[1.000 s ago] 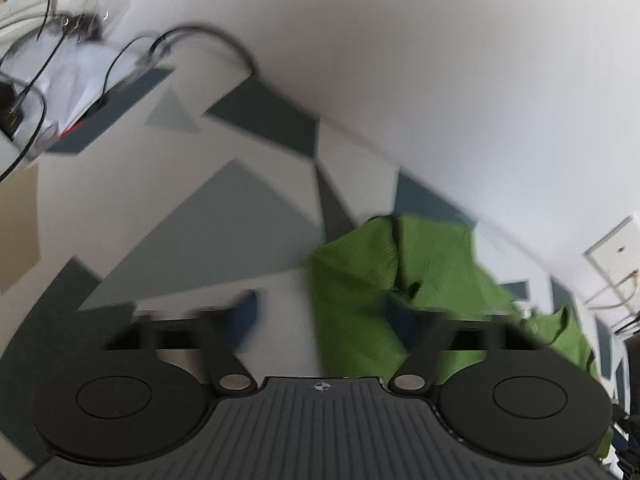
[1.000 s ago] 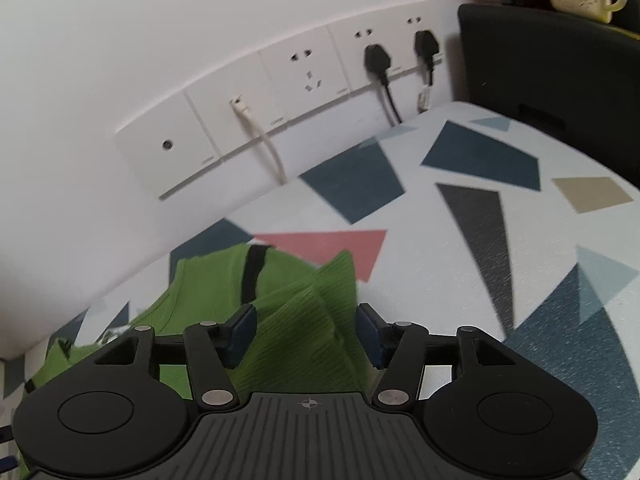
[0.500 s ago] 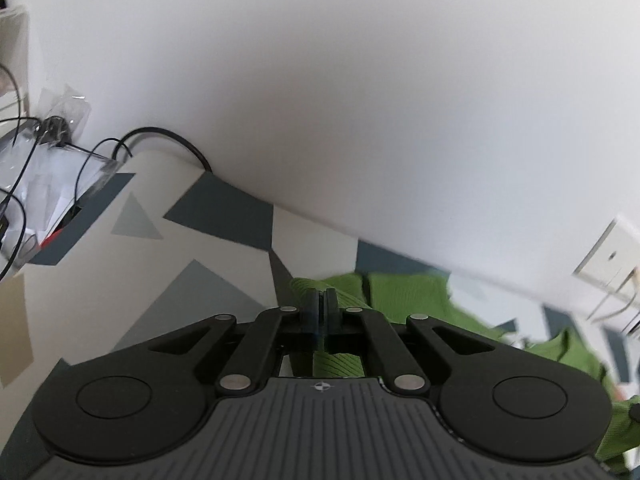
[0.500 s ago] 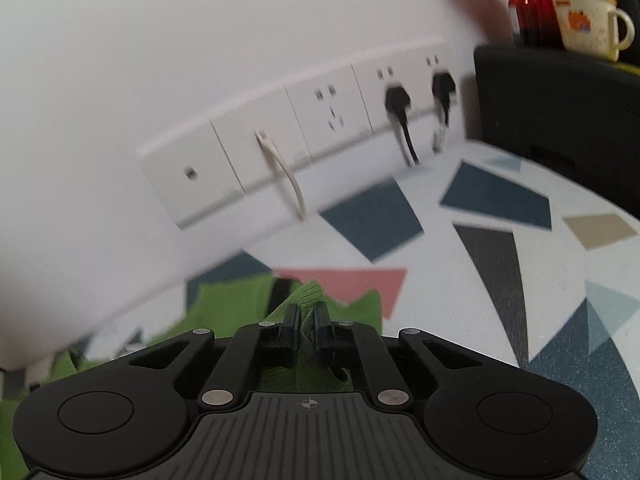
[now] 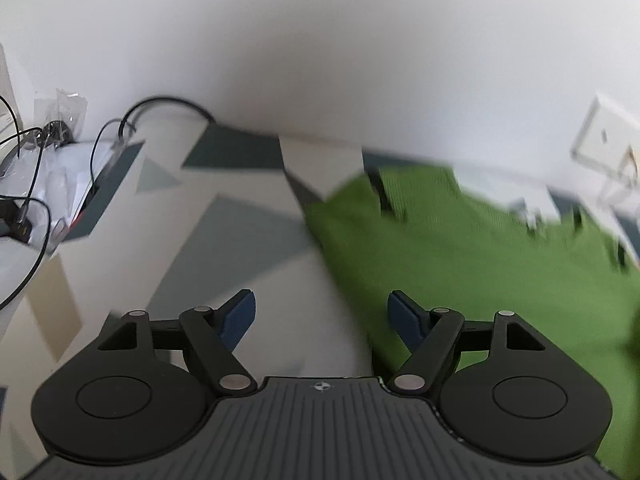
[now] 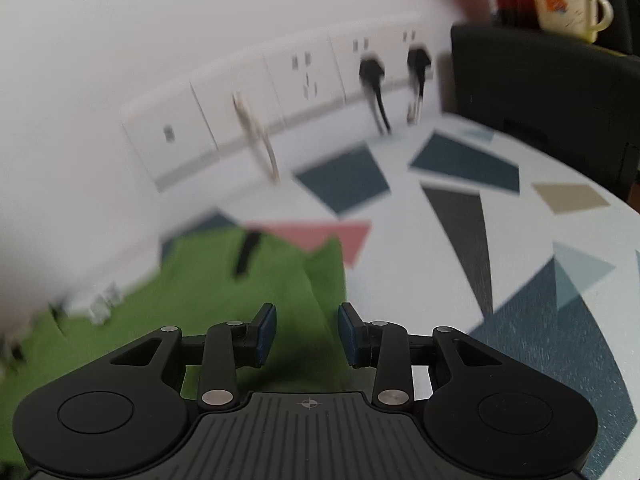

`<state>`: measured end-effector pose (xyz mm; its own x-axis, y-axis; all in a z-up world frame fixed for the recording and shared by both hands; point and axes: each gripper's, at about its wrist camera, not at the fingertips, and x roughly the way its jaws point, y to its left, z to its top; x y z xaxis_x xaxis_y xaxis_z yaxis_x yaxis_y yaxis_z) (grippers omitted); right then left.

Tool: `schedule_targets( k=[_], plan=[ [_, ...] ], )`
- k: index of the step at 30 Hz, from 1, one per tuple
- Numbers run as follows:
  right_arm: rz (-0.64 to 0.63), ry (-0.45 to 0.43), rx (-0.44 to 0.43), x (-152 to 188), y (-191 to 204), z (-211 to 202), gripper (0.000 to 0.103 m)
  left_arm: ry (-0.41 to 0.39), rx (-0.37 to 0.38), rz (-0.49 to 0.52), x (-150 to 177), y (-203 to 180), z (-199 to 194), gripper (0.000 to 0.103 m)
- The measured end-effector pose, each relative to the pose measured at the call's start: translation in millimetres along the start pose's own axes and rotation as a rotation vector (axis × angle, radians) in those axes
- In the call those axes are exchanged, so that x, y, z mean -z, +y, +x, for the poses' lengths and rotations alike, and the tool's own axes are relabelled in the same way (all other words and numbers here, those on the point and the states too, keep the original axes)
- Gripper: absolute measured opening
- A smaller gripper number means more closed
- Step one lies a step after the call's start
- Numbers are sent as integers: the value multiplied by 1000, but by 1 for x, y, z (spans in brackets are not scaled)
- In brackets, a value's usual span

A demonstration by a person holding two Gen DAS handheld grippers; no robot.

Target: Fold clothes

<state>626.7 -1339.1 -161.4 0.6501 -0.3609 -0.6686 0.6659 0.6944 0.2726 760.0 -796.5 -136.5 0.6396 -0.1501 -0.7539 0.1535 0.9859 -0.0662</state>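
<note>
1. On the white tabletop with coloured geometric shapes [image 6: 460, 240], against the wall, the green ribbed knit garment [image 5: 460, 248] lies spread fairly flat; folding seems barely begun.
2. Above its near edge, the left gripper [image 5: 322, 316] tilts downward, jaws opening wide, pinching nothing.
3. Over the cloth's other end, the right gripper [image 6: 307, 334] angles down, jaws opening, fabric below but ungripped.
4. White wall sockets [image 6: 280, 92] stand behind.
</note>
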Motion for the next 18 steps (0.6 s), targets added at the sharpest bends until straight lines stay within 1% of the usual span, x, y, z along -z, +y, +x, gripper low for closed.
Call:
schedule_targets(
  k=[2, 3, 4, 5, 6, 7, 8, 9, 10, 11, 13, 14, 15, 16, 18],
  plan=[
    [60, 17, -14, 0, -5, -3, 33, 38, -15, 31, 10, 0, -8, 77],
    [91, 25, -21, 0, -7, -4, 34, 53, -26, 41, 13, -1, -13, 79],
    [109, 27, -27, 1, -8, -7, 36, 66, -40, 45, 16, 0, -19, 85],
    [115, 20, -30, 2, -8, -11, 47, 97, -55, 47, 17, 1, -24, 88],
    [111, 10, -25, 4, -7, -16, 66, 128, -70, 50, 19, 2, -28, 93],
    [95, -5, -11, 7, -5, -20, 74, 166, -78, 57, 21, 3, -31, 93],
    [80, -19, 4, 9, -3, -25, 79, 188, -83, 68, 25, 5, -36, 93],
    [74, -31, 7, 13, -1, -29, 80, 208, -88, 80, 30, 6, -40, 93],
    [80, -40, -2, 16, 0, -34, 81, 212, -108, 86, 35, 9, -46, 93],
    [84, -34, -10, 20, 1, -37, 86, 208, -136, 81, 40, 11, -52, 93],
    [61, 7, -8, 26, 10, -41, 86, 204, -166, 44, 51, 19, -65, 93],
    [41, 24, -5, 29, 14, -44, 88, 214, -157, 26, 57, 22, -70, 93],
    [15, 37, -3, 33, 19, -47, 93, 224, -147, 8, 63, 26, -75, 93],
    [-4, 45, -2, 38, 22, -52, 95, 235, -137, -9, 68, 29, -79, 93],
    [-24, 44, -4, 49, 24, -64, 102, 244, -126, -1, 80, 31, -87, 93]
  ],
)
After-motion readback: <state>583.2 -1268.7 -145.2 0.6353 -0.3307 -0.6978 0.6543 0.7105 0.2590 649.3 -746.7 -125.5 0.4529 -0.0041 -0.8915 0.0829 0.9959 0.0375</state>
